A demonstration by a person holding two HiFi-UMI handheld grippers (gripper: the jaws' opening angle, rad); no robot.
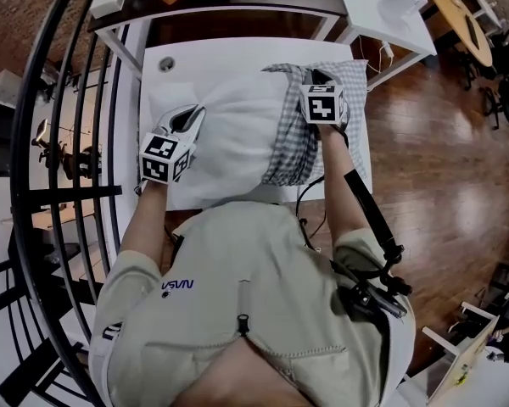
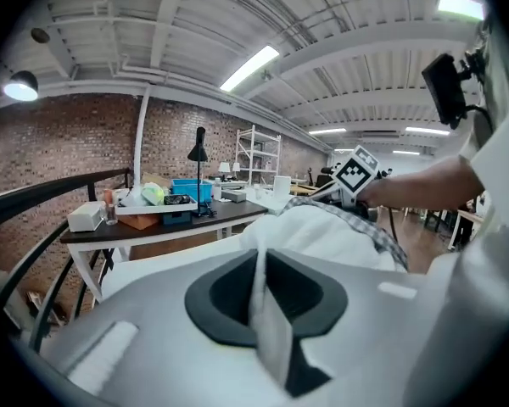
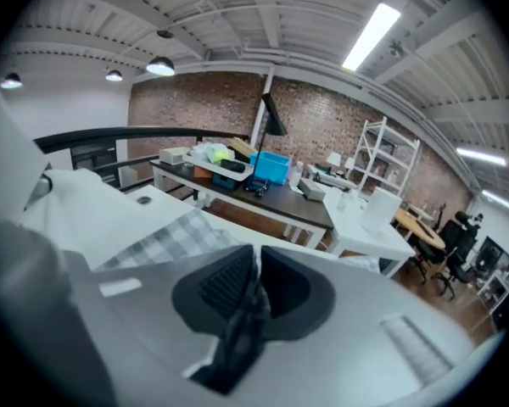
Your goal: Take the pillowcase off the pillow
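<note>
A white pillow (image 1: 229, 134) lies on the white table (image 1: 157, 75). A grey checked pillowcase (image 1: 293, 142) is bunched over the pillow's right end, leaving the left part bare. My left gripper (image 1: 189, 117) sits at the pillow's left end. In the left gripper view its jaws (image 2: 259, 265) are shut on a fold of white pillow fabric. My right gripper (image 1: 312, 79) is at the far right of the pillow, on the pillowcase. In the right gripper view its jaws (image 3: 253, 282) pinch checked pillowcase cloth (image 3: 165, 236).
A dark desk (image 1: 237, 2) with a tray and clutter stands behind the table, and a white table (image 1: 390, 15) at back right. A black curved railing (image 1: 59, 142) runs along the left. Wooden floor (image 1: 441, 159) lies to the right. A cable hangs by my right arm.
</note>
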